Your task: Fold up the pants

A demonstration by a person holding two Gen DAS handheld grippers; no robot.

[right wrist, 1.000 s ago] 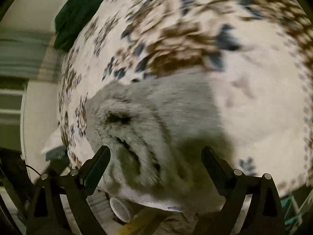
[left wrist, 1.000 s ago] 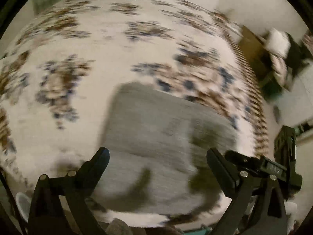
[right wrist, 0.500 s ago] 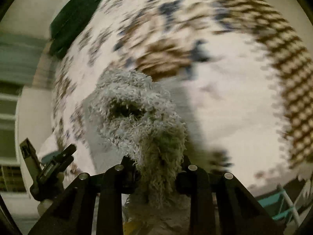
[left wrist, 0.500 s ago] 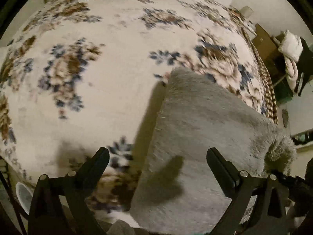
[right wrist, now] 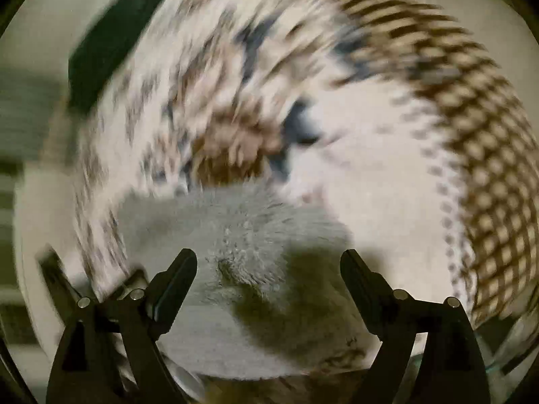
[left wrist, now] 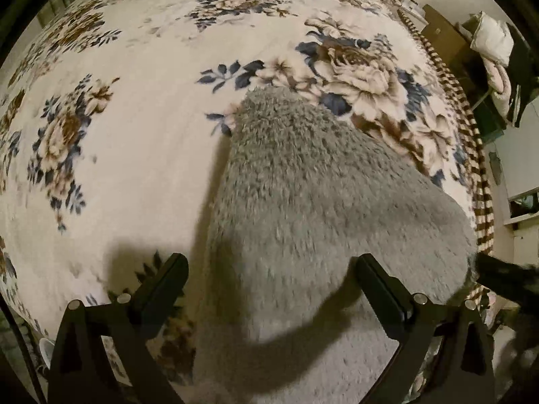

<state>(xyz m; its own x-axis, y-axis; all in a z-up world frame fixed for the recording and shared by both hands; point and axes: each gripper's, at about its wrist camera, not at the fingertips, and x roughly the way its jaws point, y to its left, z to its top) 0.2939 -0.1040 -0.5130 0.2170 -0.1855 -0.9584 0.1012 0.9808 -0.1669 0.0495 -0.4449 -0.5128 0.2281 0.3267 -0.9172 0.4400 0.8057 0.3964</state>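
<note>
Fingers of the left gripper [left wrist: 269, 269] are seen spread wide at the near edge of the left wrist view, with nothing pinched; the fluffy grey pants [left wrist: 320, 219] lie beneath and between them, untouched by the pads. In the right wrist view, the right gripper [right wrist: 267, 267] is likewise held apart, its jaws opening, and a tufted grey fold of the same pants [right wrist: 235, 252] is seen below the gap, not pressed by either finger. The garment is laid as a folded bundle on a floral blanket [left wrist: 134, 134], close to the blanket's near right side, and a dark shadow of the tools is cast across its near part. A brown-and-cream checked border [right wrist: 488, 168] is seen running along the blanket's right edge. Farther off, blue and brown flower prints are spread over the cream surface. A dark green cloth [right wrist: 111, 50] is seen at the far left of the bed, though much is blurred in that view.
</note>
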